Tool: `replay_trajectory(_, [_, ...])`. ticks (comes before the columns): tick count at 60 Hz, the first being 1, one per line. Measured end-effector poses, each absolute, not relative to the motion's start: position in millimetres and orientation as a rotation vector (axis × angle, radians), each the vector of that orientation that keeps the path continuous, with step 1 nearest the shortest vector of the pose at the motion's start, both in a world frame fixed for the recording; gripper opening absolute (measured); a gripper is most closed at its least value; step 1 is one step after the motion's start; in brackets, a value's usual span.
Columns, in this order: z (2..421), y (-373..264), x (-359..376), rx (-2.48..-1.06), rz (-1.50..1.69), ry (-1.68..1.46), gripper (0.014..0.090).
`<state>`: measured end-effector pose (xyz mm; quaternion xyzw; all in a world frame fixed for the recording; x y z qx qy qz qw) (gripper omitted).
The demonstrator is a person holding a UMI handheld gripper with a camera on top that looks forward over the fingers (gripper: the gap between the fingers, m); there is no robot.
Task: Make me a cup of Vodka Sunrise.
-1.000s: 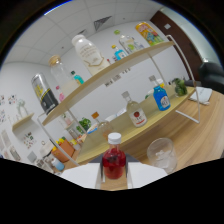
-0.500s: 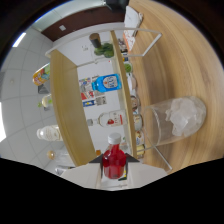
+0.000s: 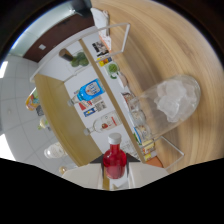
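Fingers [image 3: 115,172] grip the red bottle [image 3: 115,161]; view tipped further, ice-filled glass [image 3: 172,102] now nearer.

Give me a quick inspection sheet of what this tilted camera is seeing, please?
Surface: wooden table, view rolled sideways.
Job's things: small red bottle with white cap held between the fingers; clear glass filled with ice beyond it on the table.
Clutter: wooden shelf holding assorted bottles, including a blue-labelled bottle.
Grippers: gripper shut on the red bottle.
Cables: nothing seen.
Surroundings: white wall, ceiling with dark panel.
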<state>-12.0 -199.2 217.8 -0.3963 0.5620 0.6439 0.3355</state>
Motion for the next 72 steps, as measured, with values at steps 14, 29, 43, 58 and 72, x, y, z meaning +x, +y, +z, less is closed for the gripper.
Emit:
replay_trajectory(14, [259,-206,-33,-1.498,0.984,0.781,0.0342])
replay_trajectory(29, [214,-203,-88,-1.729,0.330,0.190,0.0343])
replay_trajectory(43, [108,-200,-129,-1.912,0.166,-0.029,0.0340])
replay_trajectory(58, [43,-202,-143,-2.040,0.111,-0.092,0.0343])
replay_trajectory(72, [27,-202,-148,-2.099,0.086,-0.119,0.0346])
